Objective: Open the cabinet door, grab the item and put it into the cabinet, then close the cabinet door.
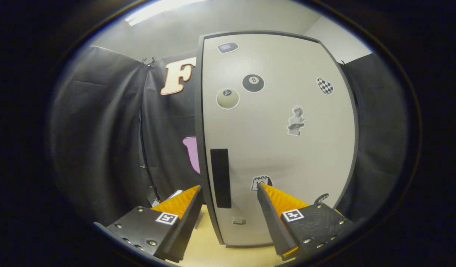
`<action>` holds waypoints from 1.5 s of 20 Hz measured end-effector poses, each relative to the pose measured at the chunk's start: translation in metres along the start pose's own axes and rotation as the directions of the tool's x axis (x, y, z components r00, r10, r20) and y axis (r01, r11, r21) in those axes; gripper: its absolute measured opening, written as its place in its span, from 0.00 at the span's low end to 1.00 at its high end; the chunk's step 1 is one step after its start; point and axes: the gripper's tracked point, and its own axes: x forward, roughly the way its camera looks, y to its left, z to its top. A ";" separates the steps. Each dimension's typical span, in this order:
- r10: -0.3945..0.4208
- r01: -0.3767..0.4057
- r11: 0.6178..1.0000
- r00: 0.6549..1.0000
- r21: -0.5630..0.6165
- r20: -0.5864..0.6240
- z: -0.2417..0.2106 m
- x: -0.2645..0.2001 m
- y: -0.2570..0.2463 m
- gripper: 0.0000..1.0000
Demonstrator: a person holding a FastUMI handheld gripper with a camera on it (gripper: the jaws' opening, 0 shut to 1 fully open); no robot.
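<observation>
While the gripper [229,193] hangs low over a pale wooden table [228,256], its two fingers stand wide apart with nothing between them. Just ahead of them rises the cabinet [279,148], a pale upright box with dark edging, its door [287,122] shut and flat toward the camera. A dark upright handle [220,178] sits on the door near its left edge, in line with the gap between the fingers and closer to the left one. Stickers dot the door: a black eight ball [253,83], a pale ball [228,98], a checkered patch [325,86], a small bust [296,121] and a calendar [261,183] just above the right fingertip. Black cloth [101,141] drapes the booth on both sides of the cabinet, hanging in folds. Above it shows a light ceiling with a bright lamp strip [157,11]. A small pale thing [174,194] peeks out beyond the left finger, too hidden to name; whether it is the item cannot be told.
</observation>
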 end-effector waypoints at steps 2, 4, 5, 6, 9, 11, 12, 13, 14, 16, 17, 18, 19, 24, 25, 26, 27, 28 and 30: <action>0.005 -0.004 1.000 1.000 -0.017 0.012 0.003 0.003 0.005 0.87; 0.001 0.000 0.999 0.999 -0.037 0.042 0.009 0.013 0.010 0.81; -0.001 0.002 0.999 0.999 -0.036 0.048 0.010 0.017 0.013 0.78; 0.002 0.000 0.999 0.999 -0.032 0.046 0.009 0.021 0.016 0.78; -0.026 0.028 0.999 0.998 -0.026 0.059 0.009 0.037 0.015 0.57; -0.051 0.052 0.998 0.997 -0.026 0.061 0.008 0.047 0.013 0.56; -0.058 0.059 0.998 0.997 -0.022 0.053 0.005 0.054 0.013 0.56; -0.060 0.061 0.998 0.997 -0.019 0.039 0.001 0.059 0.014 0.56; -0.065 0.065 0.998 0.998 -0.018 0.023 -0.005 0.067 0.014 0.56; -0.087 0.087 0.996 0.996 0.006 0.033 -0.002 0.068 0.014 0.32; -0.093 0.093 0.996 0.995 0.001 0.029 -0.003 0.072 0.015 0.36; -0.104 0.105 0.994 0.993 -0.004 0.050 0.000 0.070 0.015 0.32; -0.111 0.112 0.994 0.993 -0.016 0.049 -0.002 0.071 0.014 0.28; -0.113 0.115 0.993 0.992 -0.020 0.053 -0.002 0.070 0.013 0.18; -0.107 0.108 0.994 0.993 -0.022 0.048 -0.003 0.069 0.014 0.18; -0.101 0.101 0.995 0.994 -0.017 0.041 -0.003 0.068 0.014 0.18; -0.097 0.097 0.995 0.995 -0.015 0.037 -0.003 0.066 0.014 0.18; -0.095 0.096 0.995 0.995 -0.020 0.034 -0.003 0.063 0.014 0.18; -0.099 0.101 0.994 0.994 -0.038 0.041 -0.002 0.055 0.013 0.18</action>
